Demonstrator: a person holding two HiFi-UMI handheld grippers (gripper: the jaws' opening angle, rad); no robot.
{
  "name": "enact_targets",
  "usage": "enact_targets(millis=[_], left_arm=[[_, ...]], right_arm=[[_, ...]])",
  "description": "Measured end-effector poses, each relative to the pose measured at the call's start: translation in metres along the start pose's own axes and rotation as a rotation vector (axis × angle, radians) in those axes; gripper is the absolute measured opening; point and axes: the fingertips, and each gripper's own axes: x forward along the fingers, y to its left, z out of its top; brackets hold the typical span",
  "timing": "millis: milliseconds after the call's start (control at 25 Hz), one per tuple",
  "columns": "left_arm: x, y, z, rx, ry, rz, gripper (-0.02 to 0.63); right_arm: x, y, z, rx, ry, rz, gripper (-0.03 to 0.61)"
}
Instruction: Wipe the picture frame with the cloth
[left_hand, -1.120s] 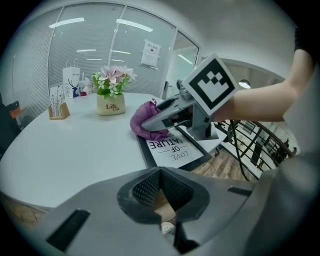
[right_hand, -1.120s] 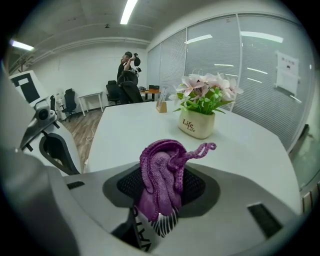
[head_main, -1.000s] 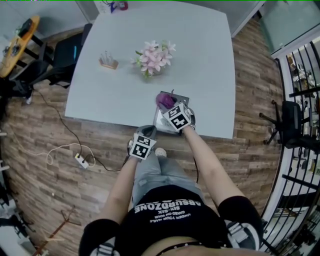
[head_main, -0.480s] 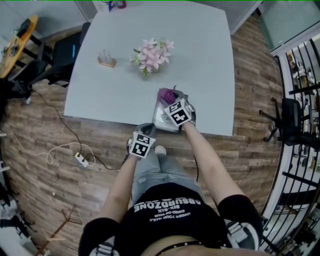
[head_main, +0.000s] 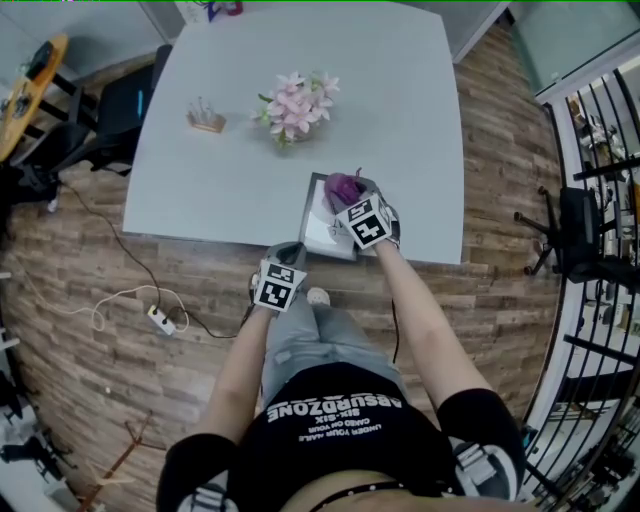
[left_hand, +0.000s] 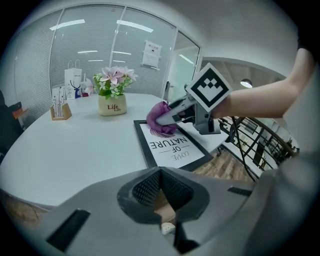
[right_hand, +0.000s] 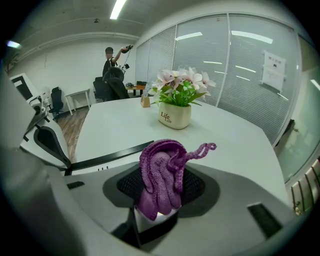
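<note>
A black picture frame (head_main: 322, 222) with a white print lies flat near the table's front edge; the left gripper view shows its lettering (left_hand: 170, 145). My right gripper (head_main: 349, 198) is shut on a purple cloth (head_main: 343, 187), pressed on the frame's far end. The right gripper view shows the cloth (right_hand: 161, 172) bunched between the jaws of the right gripper (right_hand: 159, 202), with the frame's black edge (right_hand: 107, 156) below. My left gripper (head_main: 284, 256) hangs off the table's front edge, jaws of the left gripper (left_hand: 161, 200) together and empty. It looks at the right gripper (left_hand: 176, 111) and the cloth (left_hand: 159, 118).
A pot of pink flowers (head_main: 292, 108) stands mid-table, a small wooden holder (head_main: 206, 120) to its left. A black chair (head_main: 130, 105) sits at the table's left side. A power strip and cable (head_main: 165, 320) lie on the wooden floor. A railing (head_main: 600, 150) runs along the right.
The right gripper has slid the cloth a little toward the frame's far right part. The left gripper has stayed below the table edge.
</note>
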Motion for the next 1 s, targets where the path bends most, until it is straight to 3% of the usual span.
enact_targets(millis=[1000], left_arm=[[0.001,0.002,0.000,-0.044,-0.009,0.014,0.015]], right_arm=[[-0.016,0.039,-0.016,-0.003,-0.015,0.068,0.181]])
